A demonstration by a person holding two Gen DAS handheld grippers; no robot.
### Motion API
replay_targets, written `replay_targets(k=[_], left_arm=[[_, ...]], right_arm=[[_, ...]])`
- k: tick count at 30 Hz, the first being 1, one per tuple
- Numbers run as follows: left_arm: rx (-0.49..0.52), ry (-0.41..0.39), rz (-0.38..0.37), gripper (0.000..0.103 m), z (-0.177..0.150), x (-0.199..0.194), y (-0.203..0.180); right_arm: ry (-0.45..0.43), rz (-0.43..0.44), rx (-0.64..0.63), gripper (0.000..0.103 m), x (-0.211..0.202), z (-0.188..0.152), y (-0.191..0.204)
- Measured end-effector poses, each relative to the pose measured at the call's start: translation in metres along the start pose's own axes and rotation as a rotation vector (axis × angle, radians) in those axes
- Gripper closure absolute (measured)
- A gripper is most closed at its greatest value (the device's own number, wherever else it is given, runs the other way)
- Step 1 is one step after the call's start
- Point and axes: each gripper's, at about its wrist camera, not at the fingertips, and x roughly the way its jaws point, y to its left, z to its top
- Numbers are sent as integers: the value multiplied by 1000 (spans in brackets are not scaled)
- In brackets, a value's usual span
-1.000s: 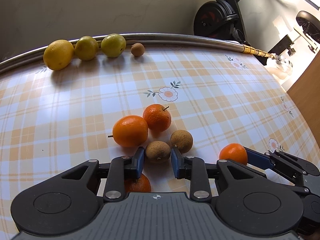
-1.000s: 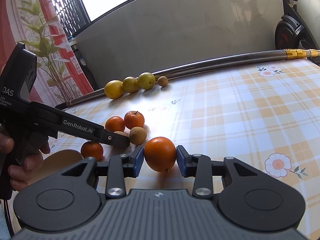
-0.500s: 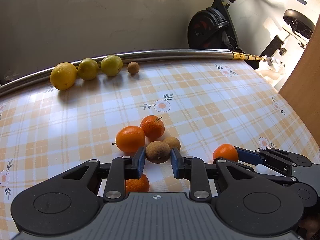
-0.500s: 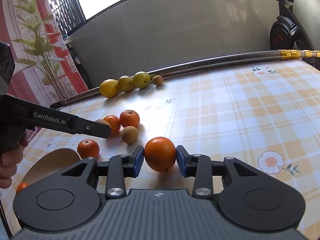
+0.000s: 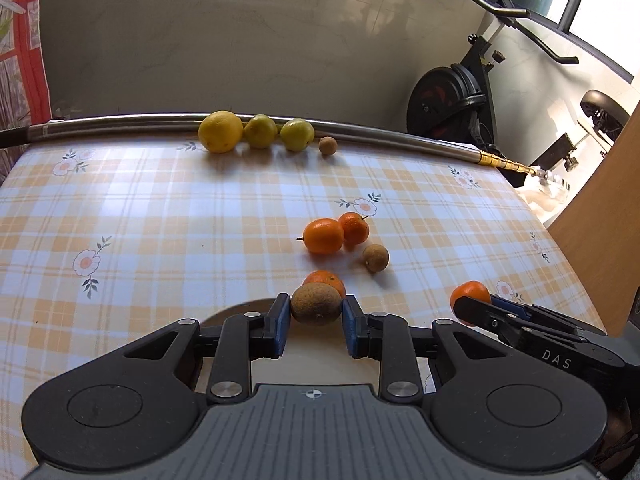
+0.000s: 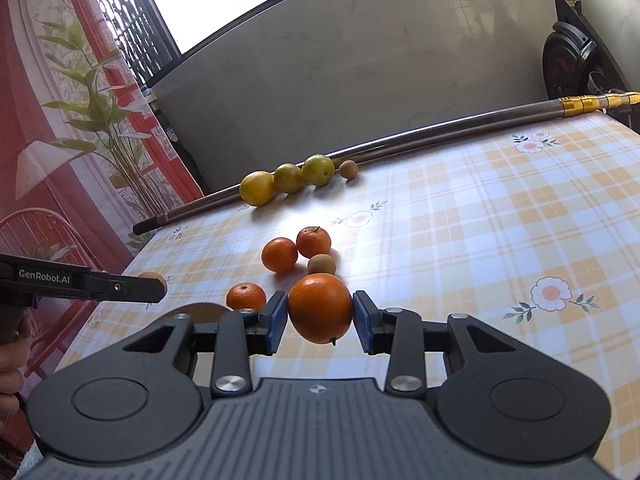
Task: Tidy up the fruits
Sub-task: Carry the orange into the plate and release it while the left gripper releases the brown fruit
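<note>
My left gripper (image 5: pixel 316 322) is shut on a brown round fruit (image 5: pixel 316 304), held above the table over a wooden plate (image 5: pixel 240 312). In the right wrist view it (image 6: pixel 154 286) reaches in from the left with the brown fruit (image 6: pixel 152 279) at its tip. My right gripper (image 6: pixel 320 318) is shut on an orange (image 6: pixel 320 307), lifted off the checked tablecloth (image 6: pixel 480 240). Two oranges (image 5: pixel 323 236) (image 5: pixel 354 227), another brown fruit (image 5: pixel 375 258) and a third orange (image 5: pixel 325 280) lie mid-table. A lemon (image 5: pixel 220 131), two yellow-green fruits (image 5: pixel 260 131) and a small brown fruit (image 5: pixel 327 146) line the far edge.
A metal pole (image 5: pixel 400 136) lies along the table's far edge against the grey wall. An exercise bike (image 5: pixel 452 96) stands beyond the far right corner. A wooden panel (image 5: pixel 600 240) borders the right side. A person's hand (image 6: pixel 10 372) holds the left gripper's handle.
My left gripper lifted the brown fruit out of the cluster and pulled back and up with it. My right gripper rose a little with its orange.
</note>
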Motion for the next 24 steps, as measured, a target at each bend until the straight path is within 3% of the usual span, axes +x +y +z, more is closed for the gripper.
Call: replay_targets(k=[14,24], left_arm=[[-74,-13,9,74,-59,-54,42],[-41,30,29,74,-85,-57,37]], right_arm=[[82,67,-58,65,-1,-22,62],[85,57,-91,65,-12,-25,81]])
